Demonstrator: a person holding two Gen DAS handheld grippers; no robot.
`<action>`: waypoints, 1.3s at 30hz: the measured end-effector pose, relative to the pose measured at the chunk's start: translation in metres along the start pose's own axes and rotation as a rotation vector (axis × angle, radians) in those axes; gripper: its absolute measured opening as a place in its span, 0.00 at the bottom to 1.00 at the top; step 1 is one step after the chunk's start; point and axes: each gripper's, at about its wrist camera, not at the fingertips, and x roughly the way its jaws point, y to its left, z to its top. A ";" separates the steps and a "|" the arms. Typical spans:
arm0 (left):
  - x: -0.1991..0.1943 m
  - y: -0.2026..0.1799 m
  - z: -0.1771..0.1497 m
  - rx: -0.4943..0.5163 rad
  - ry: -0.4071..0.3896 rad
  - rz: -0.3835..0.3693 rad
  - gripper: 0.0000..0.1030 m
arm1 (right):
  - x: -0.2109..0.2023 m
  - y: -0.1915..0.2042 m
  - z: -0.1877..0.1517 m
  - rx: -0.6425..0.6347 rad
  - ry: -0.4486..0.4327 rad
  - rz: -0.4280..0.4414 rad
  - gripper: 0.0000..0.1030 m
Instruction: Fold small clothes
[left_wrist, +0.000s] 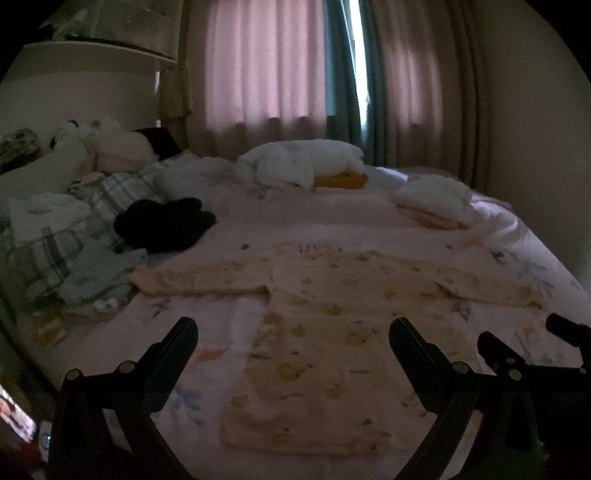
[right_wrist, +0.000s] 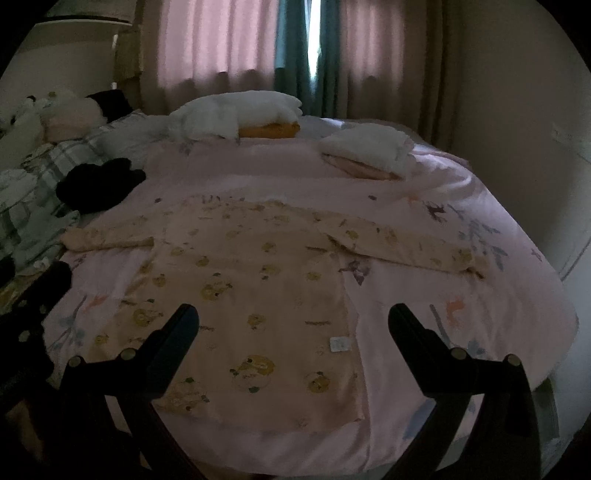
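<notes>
A small cream long-sleeved shirt (left_wrist: 332, 332) with yellow animal prints lies flat on the pink bedsheet, sleeves spread to both sides; it also shows in the right wrist view (right_wrist: 251, 295). My left gripper (left_wrist: 293, 332) is open and empty, above the shirt's lower left part. My right gripper (right_wrist: 293, 317) is open and empty, over the shirt's lower right hem; it also shows at the right edge of the left wrist view (left_wrist: 524, 339). A white tag (right_wrist: 339, 343) sits near the shirt's right edge.
Folded white and orange clothes (left_wrist: 306, 162) and a white-and-pink stack (left_wrist: 436, 201) lie at the far side of the bed. A black garment (left_wrist: 162, 221) and plaid bedding with loose clothes (left_wrist: 55, 236) lie at left. Curtains (left_wrist: 266, 62) hang behind.
</notes>
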 end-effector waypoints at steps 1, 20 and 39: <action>0.000 0.000 0.000 -0.003 0.001 -0.004 1.00 | 0.000 -0.001 0.000 0.001 0.002 0.000 1.00; 0.005 0.008 0.000 -0.023 0.034 -0.053 1.00 | -0.002 0.002 -0.003 -0.003 0.002 0.016 0.99; 0.001 0.002 -0.001 -0.035 0.027 -0.065 1.00 | -0.010 0.007 -0.004 -0.038 -0.010 0.011 0.98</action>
